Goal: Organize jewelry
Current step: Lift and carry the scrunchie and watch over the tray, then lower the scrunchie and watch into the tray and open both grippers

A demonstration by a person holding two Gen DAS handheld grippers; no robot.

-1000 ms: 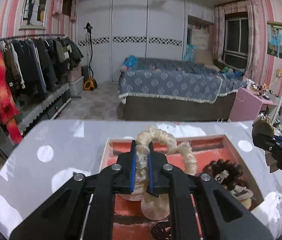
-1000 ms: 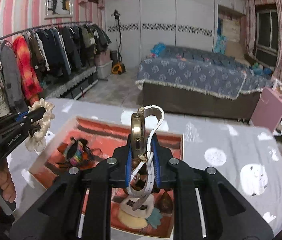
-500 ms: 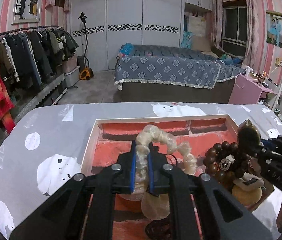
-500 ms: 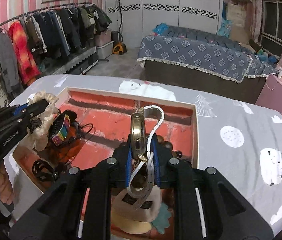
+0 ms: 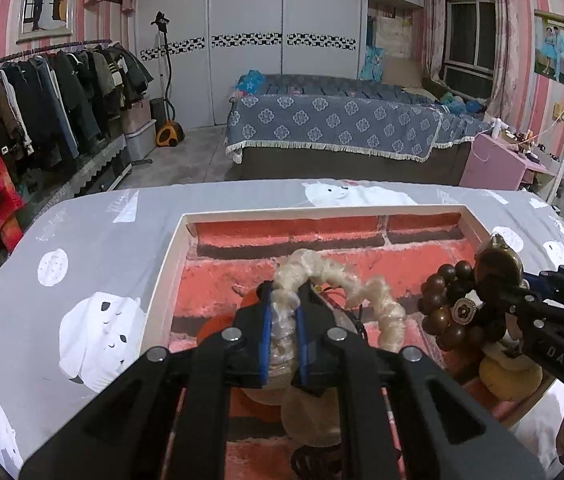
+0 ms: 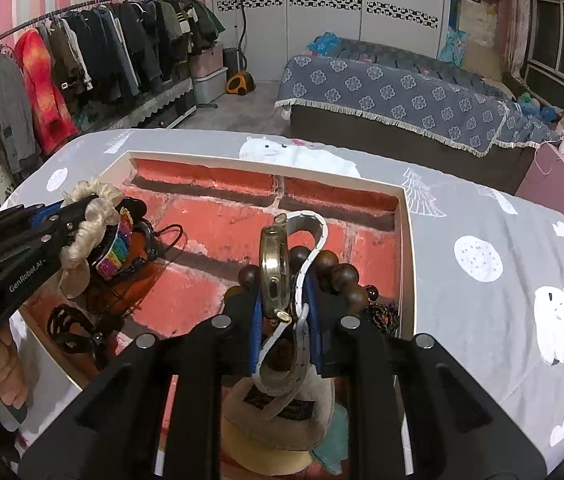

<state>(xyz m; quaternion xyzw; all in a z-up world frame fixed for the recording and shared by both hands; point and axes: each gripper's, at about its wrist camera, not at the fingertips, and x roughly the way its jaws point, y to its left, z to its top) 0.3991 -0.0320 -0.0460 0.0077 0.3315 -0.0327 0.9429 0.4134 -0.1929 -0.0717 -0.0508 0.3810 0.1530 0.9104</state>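
left wrist: cream scrunchie (image 5: 282, 312) pinched between left gripper (image 5: 282, 320) fingers.

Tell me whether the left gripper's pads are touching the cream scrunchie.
Touching. In the left wrist view the left gripper has both blue pads pressed against the cream scrunchie, pinching its fabric between them.

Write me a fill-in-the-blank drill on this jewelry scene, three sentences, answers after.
1. The left gripper is shut on a cream ____.
2. The right gripper pinches a ____ with a white strap.
3. The wooden bead bracelet lies inside the box, whose lining is printed like red ____.

Missing words: scrunchie; watch; bricks
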